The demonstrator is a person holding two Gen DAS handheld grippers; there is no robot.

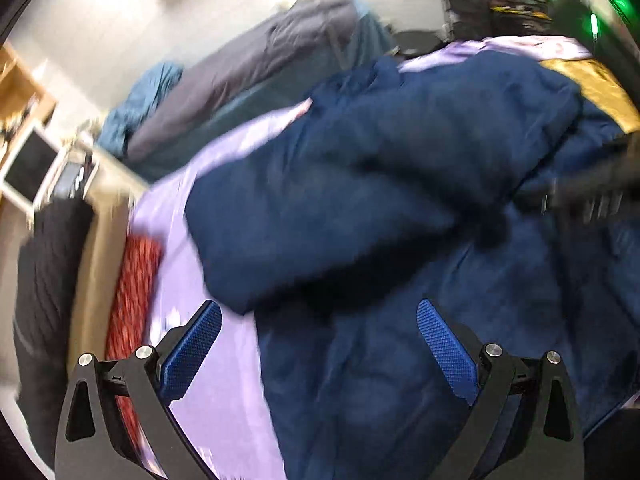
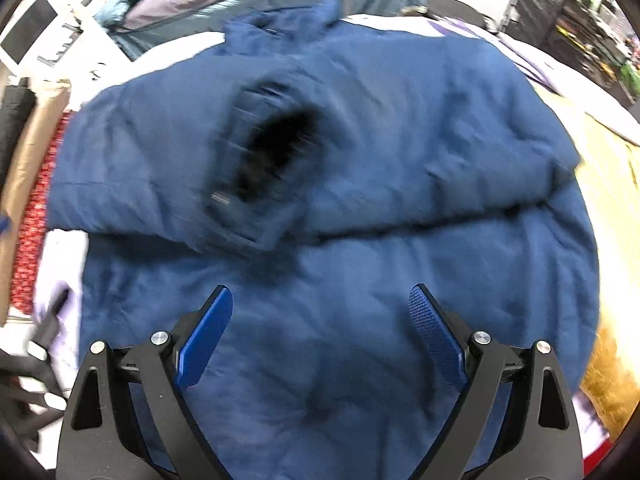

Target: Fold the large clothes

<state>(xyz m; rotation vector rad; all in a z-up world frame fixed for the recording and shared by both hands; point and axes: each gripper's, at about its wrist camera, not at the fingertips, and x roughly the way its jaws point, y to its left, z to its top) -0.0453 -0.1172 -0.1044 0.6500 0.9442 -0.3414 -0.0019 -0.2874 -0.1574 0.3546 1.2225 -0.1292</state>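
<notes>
A large dark blue padded jacket (image 2: pixel 360 128) lies spread on a lilac sheet (image 1: pixel 224 396), its sleeves folded across the body. A dark cuff opening (image 2: pixel 276 148) sits at the middle of the fold. My left gripper (image 1: pixel 320 316) hovers over the jacket's left edge, open, with nothing between its blue pads (image 1: pixel 192 352). Above the lower body of the jacket (image 1: pixel 400 208), my right gripper (image 2: pixel 320 300) is also open and holds nothing. A blurred dark shape (image 1: pixel 592 196) at the right edge of the left wrist view looks like the right gripper.
Grey and teal bedding (image 1: pixel 248 68) is heaped behind the jacket. A red patterned cloth (image 1: pixel 132 304) runs along the left edge of the sheet, and a yellow cloth (image 2: pixel 612 208) lies at the right. A white-framed screen (image 1: pixel 28 168) stands far left, dark shelves (image 2: pixel 580 28) far right.
</notes>
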